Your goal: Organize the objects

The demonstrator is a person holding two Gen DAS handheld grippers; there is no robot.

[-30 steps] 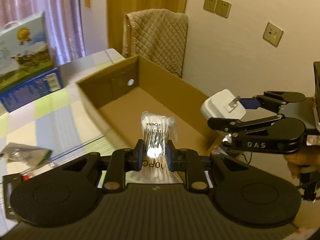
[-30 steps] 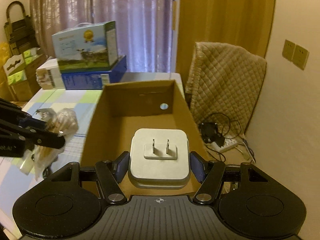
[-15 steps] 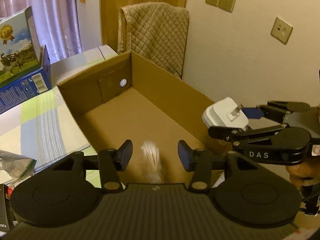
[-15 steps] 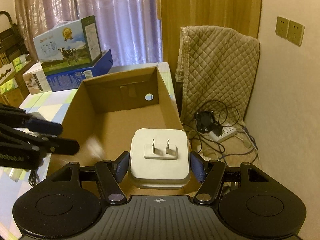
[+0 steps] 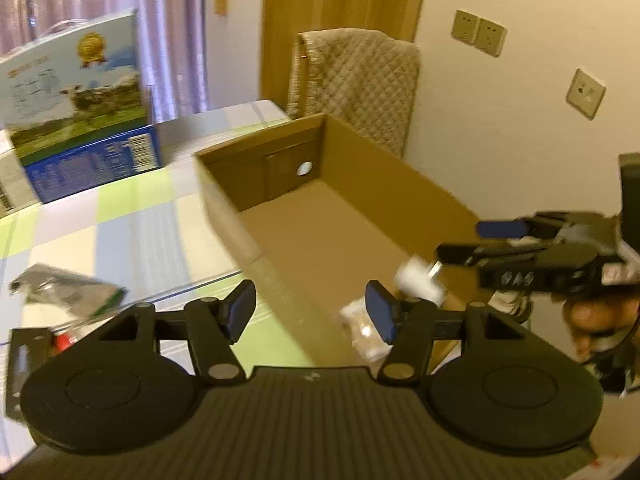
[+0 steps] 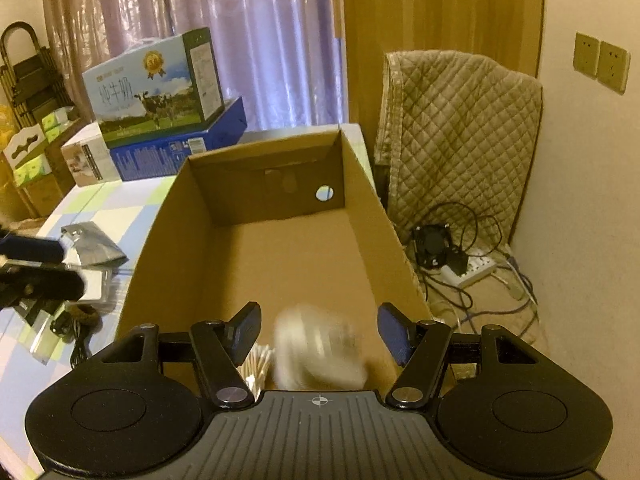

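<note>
Two grippers hang over the near end of an open cardboard box (image 6: 276, 264), and both have their jaws spread wide with nothing between them. The left gripper (image 5: 311, 311) sits above the box's near left wall, partly over the bench (image 5: 132, 232) with its checked green, white and blue cover; the right gripper (image 6: 319, 334) is over the box interior, and in the left wrist view it shows from the side (image 5: 460, 242), held in a hand (image 5: 596, 320) at the right edge. A white plug adapter (image 6: 320, 350) appears as a motion-blurred pale shape between and below the right gripper's blue pads, free of them; the left wrist view catches it (image 5: 418, 282), prongs pointing toward the right gripper, just beneath that gripper's tips. A pack of cotton swabs (image 6: 256, 364) lies on the box floor at the near end, just left of the adapter; from the left wrist it (image 5: 366, 330) is partly hidden behind the left gripper's right finger. Outside the box, a silvery foil pouch (image 5: 68, 290) lies on the bench to the left. At the far end of the bench a milk carton case (image 6: 154, 88) printed with cows rests on a blue box (image 6: 176, 152). A quilted cloth (image 6: 460, 136) hangs beyond the box, with tangled cables (image 6: 460, 264) on the floor below it.
</note>
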